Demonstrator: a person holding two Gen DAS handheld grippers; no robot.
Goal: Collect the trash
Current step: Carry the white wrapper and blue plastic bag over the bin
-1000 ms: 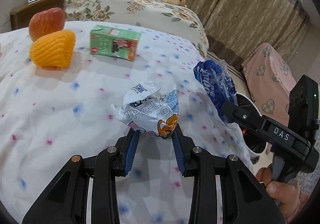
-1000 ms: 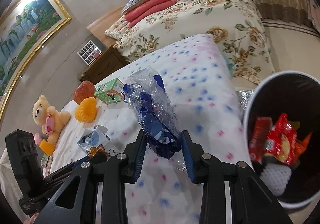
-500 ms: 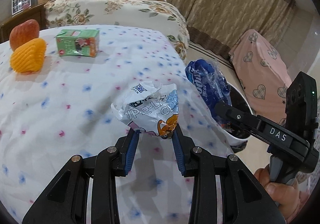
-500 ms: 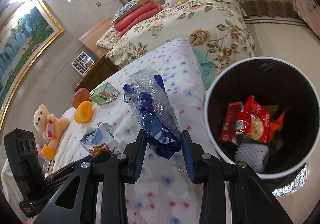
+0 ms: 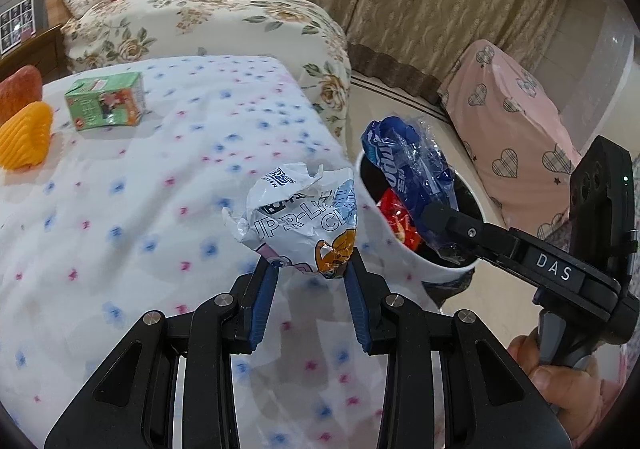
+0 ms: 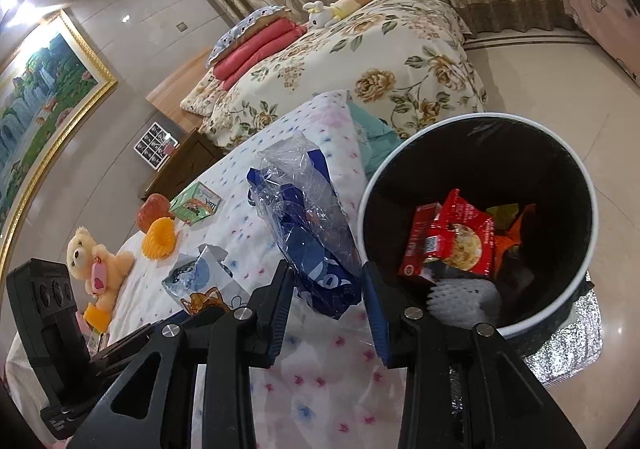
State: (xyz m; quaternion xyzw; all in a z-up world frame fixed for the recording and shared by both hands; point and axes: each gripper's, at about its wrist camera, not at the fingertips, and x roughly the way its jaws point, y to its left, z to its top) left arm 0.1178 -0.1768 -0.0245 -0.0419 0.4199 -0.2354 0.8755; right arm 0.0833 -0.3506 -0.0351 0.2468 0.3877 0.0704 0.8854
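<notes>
While clamped, crinkly blue wrapper [image 6: 316,249] beside round bin [image 6: 576,153].

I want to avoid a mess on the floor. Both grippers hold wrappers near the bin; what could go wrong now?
The blue wrapper in the right gripper looks beside the trash bin rim, so it may fall outside.

The white wrapper in the left gripper hangs over the bedspread, not the bin.
</notes>
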